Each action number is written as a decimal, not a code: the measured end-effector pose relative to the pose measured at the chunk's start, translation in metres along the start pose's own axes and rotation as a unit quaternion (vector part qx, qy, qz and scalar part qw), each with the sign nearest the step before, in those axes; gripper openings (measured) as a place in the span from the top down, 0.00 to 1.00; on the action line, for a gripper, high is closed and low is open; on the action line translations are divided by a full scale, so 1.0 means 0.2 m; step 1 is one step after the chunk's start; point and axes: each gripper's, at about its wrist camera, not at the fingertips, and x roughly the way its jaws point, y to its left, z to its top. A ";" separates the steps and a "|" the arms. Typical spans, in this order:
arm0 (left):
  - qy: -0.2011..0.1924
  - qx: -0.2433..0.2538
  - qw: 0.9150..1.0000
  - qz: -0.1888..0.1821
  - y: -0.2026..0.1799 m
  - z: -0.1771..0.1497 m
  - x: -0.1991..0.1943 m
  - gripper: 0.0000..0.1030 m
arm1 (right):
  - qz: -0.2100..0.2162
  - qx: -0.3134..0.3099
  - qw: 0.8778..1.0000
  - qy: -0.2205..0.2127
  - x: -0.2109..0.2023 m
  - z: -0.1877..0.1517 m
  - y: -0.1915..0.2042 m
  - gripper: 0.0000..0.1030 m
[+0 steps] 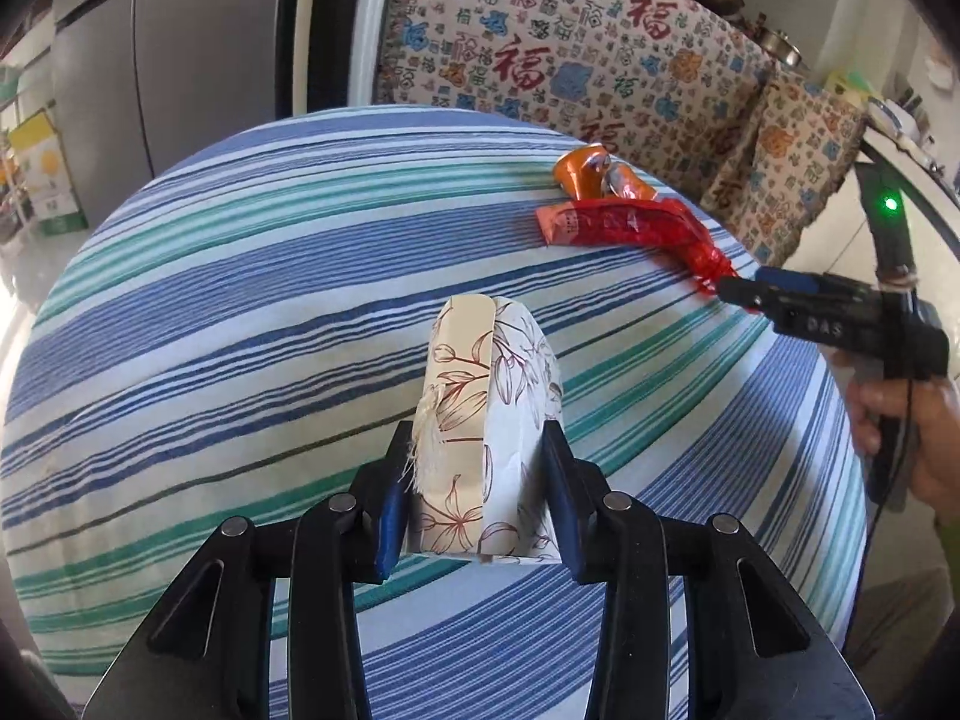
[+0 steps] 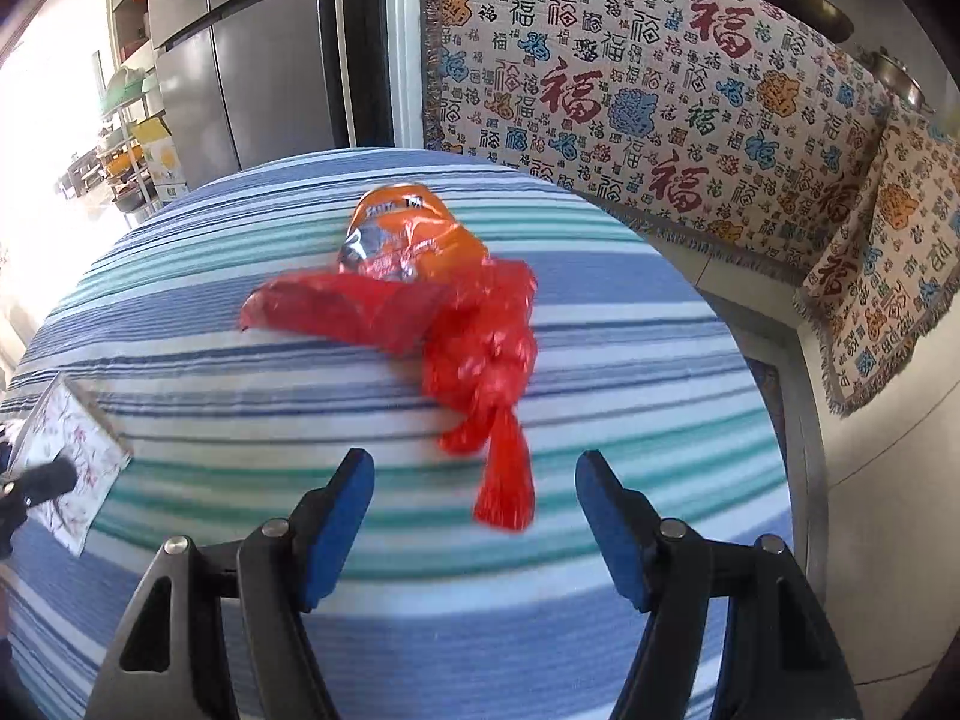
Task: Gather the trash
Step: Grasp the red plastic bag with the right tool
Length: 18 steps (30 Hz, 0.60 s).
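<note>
My left gripper is shut on a white floral paper box with a tassel, which stands on the striped tablecloth. The box also shows at the left edge of the right wrist view. A red plastic bag lies twisted on the table with a crushed orange can just behind it. My right gripper is open, its jaws either side of the bag's twisted tail. In the left wrist view the right gripper sits at the bag's end, beside the can.
A patterned blanket with red characters hangs behind the table. A grey refrigerator stands at the back left. The table's right edge drops to the floor close to my right gripper.
</note>
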 end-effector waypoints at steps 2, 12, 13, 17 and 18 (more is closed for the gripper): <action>-0.002 0.005 1.000 0.001 -0.01 0.00 0.00 0.61 | -0.008 -0.009 1.000 0.008 0.08 0.06 0.02 0.31; -0.005 -0.017 1.000 -0.006 0.01 0.00 0.01 0.60 | 0.041 0.033 0.998 0.025 0.02 -0.10 0.07 0.58; -0.008 -0.016 1.000 -0.004 0.01 -0.01 0.01 0.59 | 0.043 0.025 0.998 0.025 -0.03 -0.16 0.11 0.58; -0.013 -0.017 1.000 0.005 -0.01 -0.04 0.00 0.59 | 0.063 -0.002 0.998 0.016 -0.22 -0.36 0.28 0.58; -0.011 -0.019 1.000 0.003 -0.02 -0.05 -0.01 0.59 | 0.069 -0.004 0.998 0.011 -0.26 -0.40 0.31 0.57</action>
